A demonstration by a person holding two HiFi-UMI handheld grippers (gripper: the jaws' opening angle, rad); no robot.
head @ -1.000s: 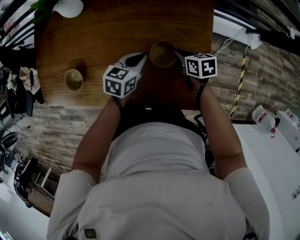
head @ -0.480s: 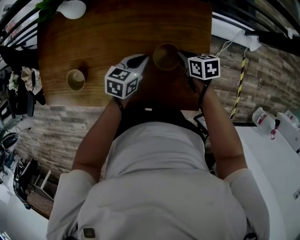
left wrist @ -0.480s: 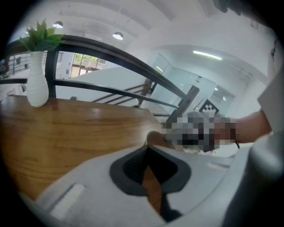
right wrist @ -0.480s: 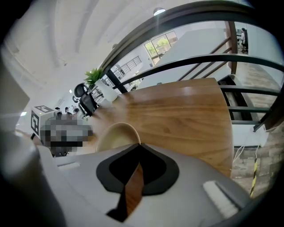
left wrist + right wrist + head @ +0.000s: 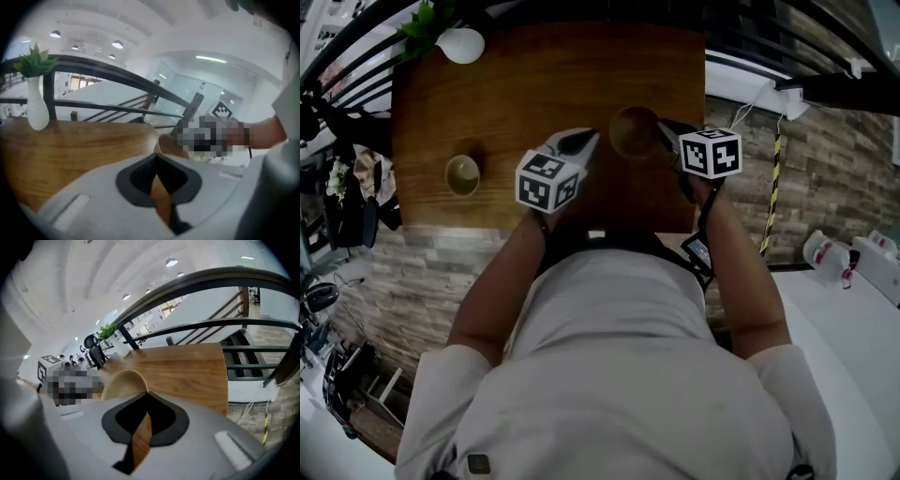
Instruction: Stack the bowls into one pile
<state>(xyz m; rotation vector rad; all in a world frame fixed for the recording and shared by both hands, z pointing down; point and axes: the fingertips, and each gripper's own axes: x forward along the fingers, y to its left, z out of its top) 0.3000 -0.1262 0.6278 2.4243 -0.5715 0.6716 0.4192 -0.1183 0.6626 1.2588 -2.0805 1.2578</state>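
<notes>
A tan wooden bowl (image 5: 633, 131) hangs between my two grippers over the near part of the wooden table (image 5: 534, 75). My left gripper (image 5: 592, 139) is shut on the bowl's left rim, and my right gripper (image 5: 661, 127) is shut on its right rim. In the left gripper view the bowl (image 5: 166, 143) runs into the tips of the shut left gripper (image 5: 155, 157). The right gripper view shows the bowl (image 5: 119, 383) pinched at the tips of the right gripper (image 5: 147, 394). A second, smaller bowl (image 5: 462, 174) stands alone near the table's left front edge.
A white vase (image 5: 461, 44) with a green plant stands at the table's far left corner; the vase (image 5: 37, 110) also shows in the left gripper view. A black railing runs behind the table. The table's front edge lies just under my grippers.
Both grippers have risen together with the bowl held between them. The small bowl at the left has stayed where it was.
</notes>
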